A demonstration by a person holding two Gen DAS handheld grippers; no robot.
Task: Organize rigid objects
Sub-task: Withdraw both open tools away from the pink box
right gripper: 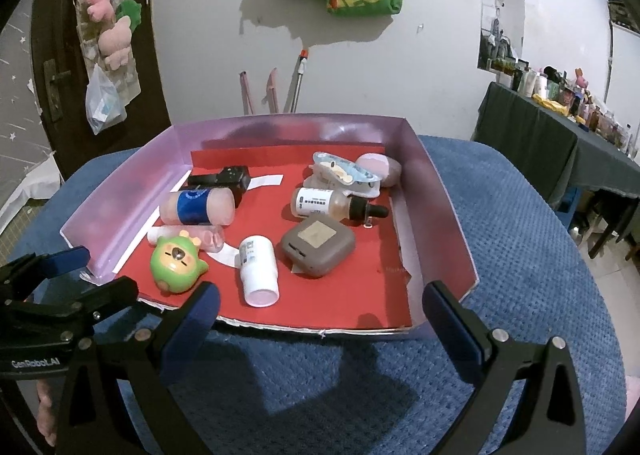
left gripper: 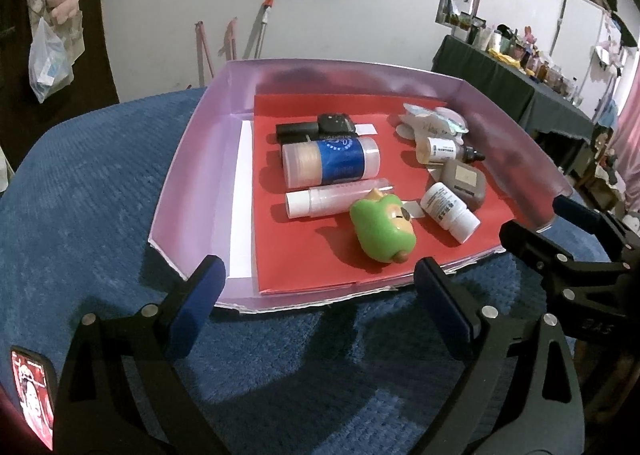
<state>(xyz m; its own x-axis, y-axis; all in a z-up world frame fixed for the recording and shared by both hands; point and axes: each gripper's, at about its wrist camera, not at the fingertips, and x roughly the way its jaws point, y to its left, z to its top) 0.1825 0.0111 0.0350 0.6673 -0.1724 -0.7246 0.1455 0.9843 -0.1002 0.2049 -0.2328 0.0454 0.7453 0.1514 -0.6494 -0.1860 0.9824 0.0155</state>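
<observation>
Rigid objects sit together in the purple tray [left gripper: 188, 175] on the blue-covered surface [left gripper: 80, 215], and we see both grippers hanging just short of its near edge. Biggest inside is the blue-labelled tube [left gripper: 331, 162], lying against the black device [left gripper: 316, 127]; then the grey square case [right gripper: 318, 245], the green toy figure [left gripper: 383, 230] nearest us, the white pill bottle [right gripper: 259, 269] on its side, and the dropper bottle [right gripper: 340, 204]. Our left gripper [left gripper: 320, 311] stands wide open, empty; our right gripper [right gripper: 320, 319] likewise, nothing between its fingers.
</observation>
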